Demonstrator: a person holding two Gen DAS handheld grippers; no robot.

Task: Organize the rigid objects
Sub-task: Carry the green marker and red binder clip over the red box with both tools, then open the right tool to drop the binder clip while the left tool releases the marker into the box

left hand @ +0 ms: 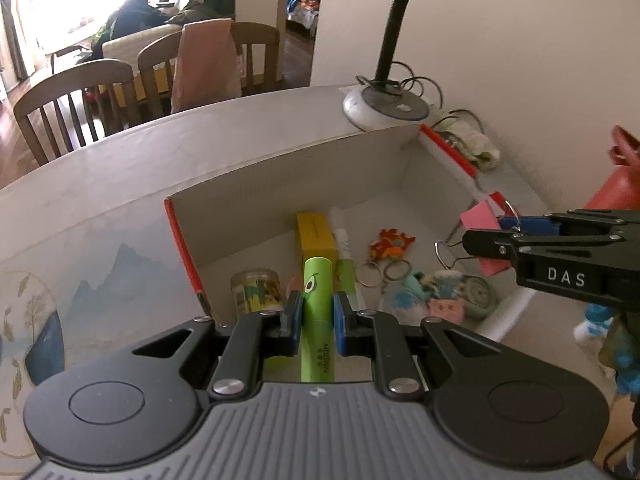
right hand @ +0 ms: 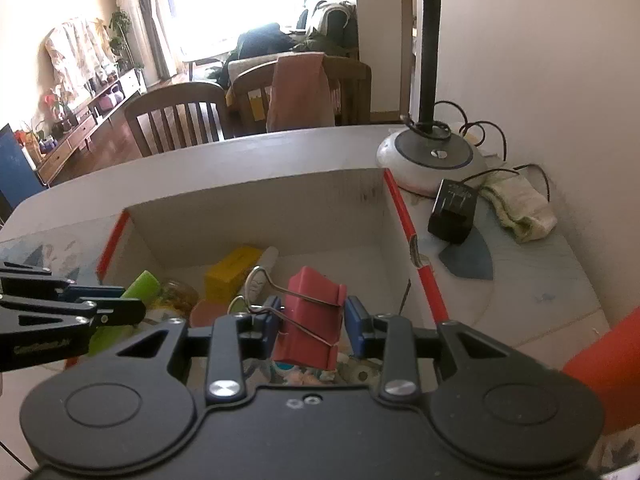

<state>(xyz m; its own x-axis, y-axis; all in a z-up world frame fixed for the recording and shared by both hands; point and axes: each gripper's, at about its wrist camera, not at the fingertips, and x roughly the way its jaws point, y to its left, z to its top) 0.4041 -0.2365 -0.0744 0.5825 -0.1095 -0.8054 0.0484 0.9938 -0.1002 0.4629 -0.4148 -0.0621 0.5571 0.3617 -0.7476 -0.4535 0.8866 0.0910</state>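
My left gripper is shut on a green tube and holds it over the near edge of the white cardboard box with red rims. My right gripper is shut on a pink binder clip and holds it above the box. In the left wrist view the right gripper comes in from the right with the clip over the box's right side. In the right wrist view the left gripper and the green tube show at the left.
In the box lie a yellow box, a small clear jar, key rings with charms and small pastel toys. A desk lamp base, a black adapter and a cloth stand behind the box. A red object is at the right.
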